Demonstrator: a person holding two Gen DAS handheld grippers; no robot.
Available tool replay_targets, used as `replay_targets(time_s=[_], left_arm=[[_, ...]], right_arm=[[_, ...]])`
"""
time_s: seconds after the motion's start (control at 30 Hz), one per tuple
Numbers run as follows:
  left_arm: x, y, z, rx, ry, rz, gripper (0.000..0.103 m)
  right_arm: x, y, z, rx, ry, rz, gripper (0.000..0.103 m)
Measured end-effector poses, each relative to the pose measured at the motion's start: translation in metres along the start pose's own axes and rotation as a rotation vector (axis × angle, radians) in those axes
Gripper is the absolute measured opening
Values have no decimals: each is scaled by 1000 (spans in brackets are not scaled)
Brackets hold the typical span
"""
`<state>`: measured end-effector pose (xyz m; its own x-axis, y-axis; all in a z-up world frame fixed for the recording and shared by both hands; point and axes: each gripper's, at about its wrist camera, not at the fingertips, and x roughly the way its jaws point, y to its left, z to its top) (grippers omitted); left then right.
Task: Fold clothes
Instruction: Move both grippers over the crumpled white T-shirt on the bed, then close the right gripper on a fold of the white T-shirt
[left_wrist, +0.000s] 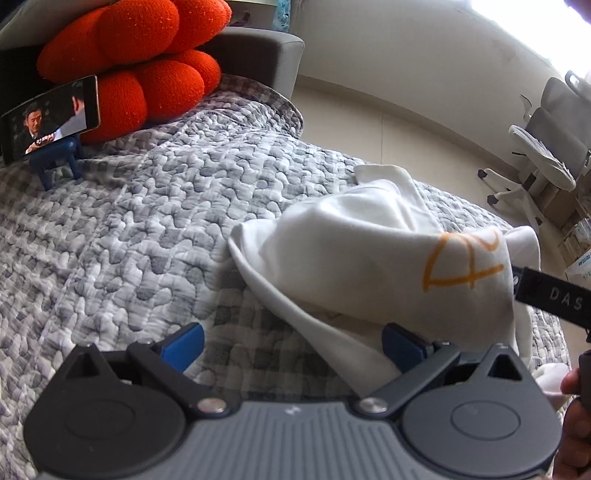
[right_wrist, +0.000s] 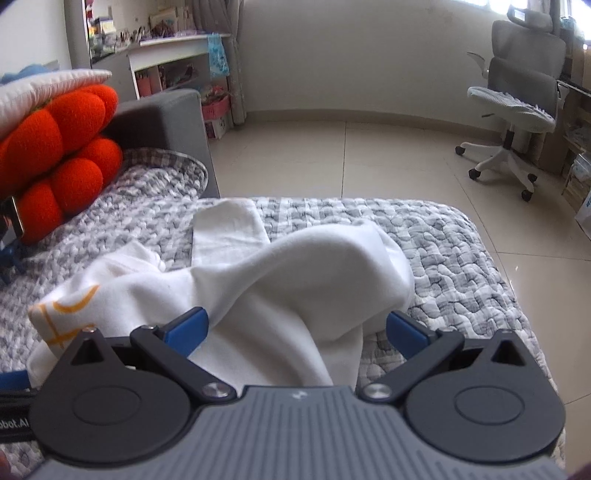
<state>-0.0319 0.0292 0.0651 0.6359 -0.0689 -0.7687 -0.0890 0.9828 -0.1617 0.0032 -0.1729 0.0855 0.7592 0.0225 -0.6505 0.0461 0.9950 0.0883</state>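
A white garment with an orange print (left_wrist: 369, 254) lies crumpled on a grey-and-white quilted bed cover (left_wrist: 129, 229). In the left wrist view my left gripper (left_wrist: 291, 345) is open just above the quilt, its right blue pad (left_wrist: 400, 345) at the garment's near edge. Seen from the right wrist, the same white garment (right_wrist: 295, 273) bulges up in front of my right gripper (right_wrist: 295, 332), which is open with cloth lying between its blue pads (right_wrist: 188, 328). The orange print (right_wrist: 70, 310) shows at its left end. A black part of the other gripper (left_wrist: 550, 295) reaches in beside the garment.
An orange knotted cushion (left_wrist: 140, 55) leans at the head of the bed, with a phone on a blue stand (left_wrist: 50, 118) in front of it. A grey office chair (right_wrist: 517, 110) stands on the tiled floor beyond the bed's far edge. Shelves (right_wrist: 177, 55) line the far wall.
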Motion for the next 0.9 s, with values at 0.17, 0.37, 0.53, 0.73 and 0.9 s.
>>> replay_targets(time_s=[0.17,0.37,0.53,0.73,0.9], left_arm=[[4,4,0,-7,22,-2,103],[8,10,0,-25,50,-30,103],[11,22,3,-75,66,-41,103],[11,30,7,-99,50,-36,103],[17,31,7,-100,79,-37,103]], right_arm=[[-1,-6,1,30,-9,46,101],[2,-1,-3,-6,36,162,57],[0,7,-5,-62,45,212,36],[-1,17,-8,-122,33,208,37],[-2,12,-5,-78,18,211,42]])
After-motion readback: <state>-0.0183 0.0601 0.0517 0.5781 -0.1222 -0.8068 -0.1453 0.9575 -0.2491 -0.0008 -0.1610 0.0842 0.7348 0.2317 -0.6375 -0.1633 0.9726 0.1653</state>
